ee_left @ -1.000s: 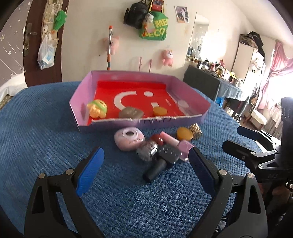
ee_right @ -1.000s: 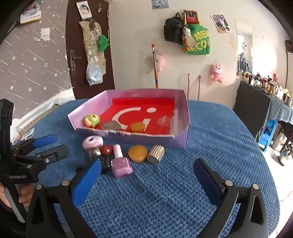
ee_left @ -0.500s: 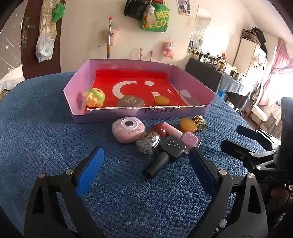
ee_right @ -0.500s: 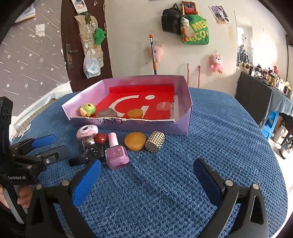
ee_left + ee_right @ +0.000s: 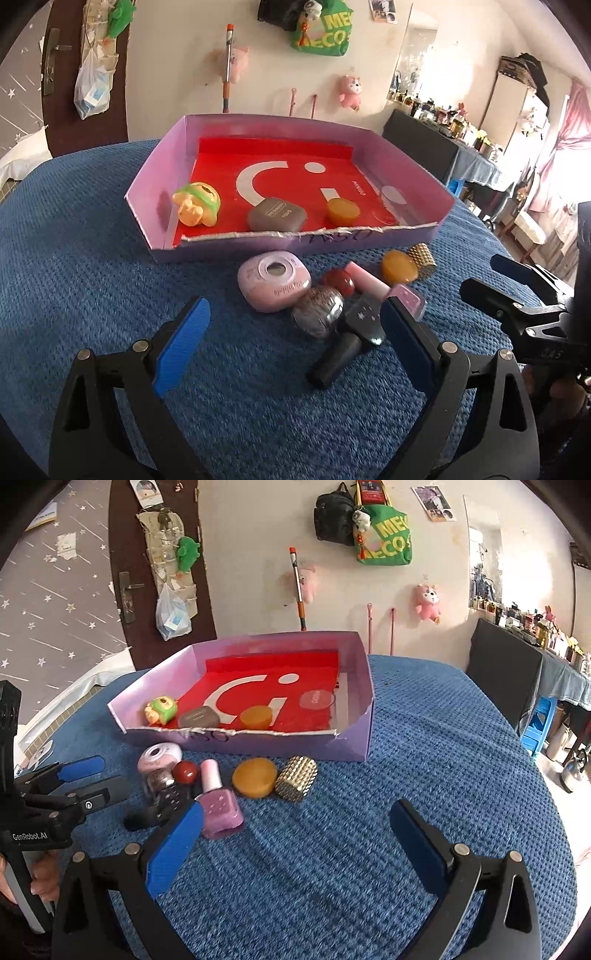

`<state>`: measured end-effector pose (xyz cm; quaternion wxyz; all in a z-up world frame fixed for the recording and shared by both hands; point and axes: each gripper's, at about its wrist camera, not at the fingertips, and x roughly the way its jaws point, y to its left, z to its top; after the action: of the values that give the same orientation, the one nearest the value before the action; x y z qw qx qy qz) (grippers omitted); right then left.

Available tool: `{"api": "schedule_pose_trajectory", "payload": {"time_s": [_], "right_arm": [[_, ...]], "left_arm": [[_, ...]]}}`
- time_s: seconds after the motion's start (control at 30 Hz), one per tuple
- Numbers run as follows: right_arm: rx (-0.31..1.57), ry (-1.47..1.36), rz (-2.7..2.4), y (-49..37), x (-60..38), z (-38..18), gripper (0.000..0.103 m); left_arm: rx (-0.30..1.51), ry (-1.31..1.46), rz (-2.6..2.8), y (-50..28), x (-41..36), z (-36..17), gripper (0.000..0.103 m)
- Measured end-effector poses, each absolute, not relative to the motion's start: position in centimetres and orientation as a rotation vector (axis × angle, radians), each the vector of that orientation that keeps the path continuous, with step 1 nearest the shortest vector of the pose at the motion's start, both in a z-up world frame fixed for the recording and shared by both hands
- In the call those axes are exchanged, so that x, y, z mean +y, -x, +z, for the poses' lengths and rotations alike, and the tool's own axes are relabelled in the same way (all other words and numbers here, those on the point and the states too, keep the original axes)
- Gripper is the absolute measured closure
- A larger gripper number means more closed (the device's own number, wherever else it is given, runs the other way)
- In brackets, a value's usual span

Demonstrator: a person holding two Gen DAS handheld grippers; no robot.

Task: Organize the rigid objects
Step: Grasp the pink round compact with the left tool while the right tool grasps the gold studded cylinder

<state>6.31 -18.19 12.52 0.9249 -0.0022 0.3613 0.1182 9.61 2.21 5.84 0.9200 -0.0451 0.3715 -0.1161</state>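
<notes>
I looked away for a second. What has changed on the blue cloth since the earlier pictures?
Both hand-held grippers, left and right, came closer to the cluster of small items before the shallow purple cardboard box; it now looks larger in both views. Nothing was grasped or released. Both stay open and empty, and the pink nail polish bottle and gold studded cylinder kept their places.

black clamp-style grippers, blue ribbed pads [image 5: 181, 347], silver screws, white "genrobot.ai" lettering on the left gripper [image 5: 88, 781]

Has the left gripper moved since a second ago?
Yes. The left gripper has advanced toward the box; the black bottle now sits between its open fingers.
</notes>
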Motion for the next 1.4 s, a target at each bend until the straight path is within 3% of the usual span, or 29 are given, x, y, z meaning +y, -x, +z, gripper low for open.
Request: {"api": "schedule_pose_trajectory", "payload": {"time_s": [0.23,0.37,0.53,0.8,0.93,0.97,1.07,1.4], "right_arm": [[0.808,-0.025,0.22,-9.3,-18.7,11.9,0.0],[0.852,-0.014,0.222,-10.9,-18.6,11.3,0.008],[0.894,-0.031,0.22,-12.7,-18.9,10.7,0.011],[0.958,-0.078,0.267,-14.2,-19.1,9.3,0.025],[0.957,-0.119,0.324,-14.2,-19.1,9.1,0.04],[0.958,-0.144,0.347,-14.2,-19.2,9.0,0.05],[0.975,-0.244,0.435,-14.3,-19.7,8.8,0.075],[0.934,-0.241,0.451,-12.9,-19.9,10.7,0.075]], "left_arm": [[0.828,0.079,-0.206,-12.4,2.4,5.4,0.009],[0.871,0.091,-0.185,-13.9,2.7,4.8,0.009],[0.904,0.065,-0.159,-15.2,2.5,4.2,0.009],[0.947,0.087,-0.181,-16.0,2.6,3.4,0.028],[0.944,0.094,-0.196,-16.1,2.5,3.2,0.04],[0.942,0.097,-0.212,-16.0,2.5,3.3,0.048],[0.942,0.098,-0.228,-15.9,2.3,3.4,0.049],[0.891,0.087,-0.238,-14.4,2.7,5.3,0.05]]}}
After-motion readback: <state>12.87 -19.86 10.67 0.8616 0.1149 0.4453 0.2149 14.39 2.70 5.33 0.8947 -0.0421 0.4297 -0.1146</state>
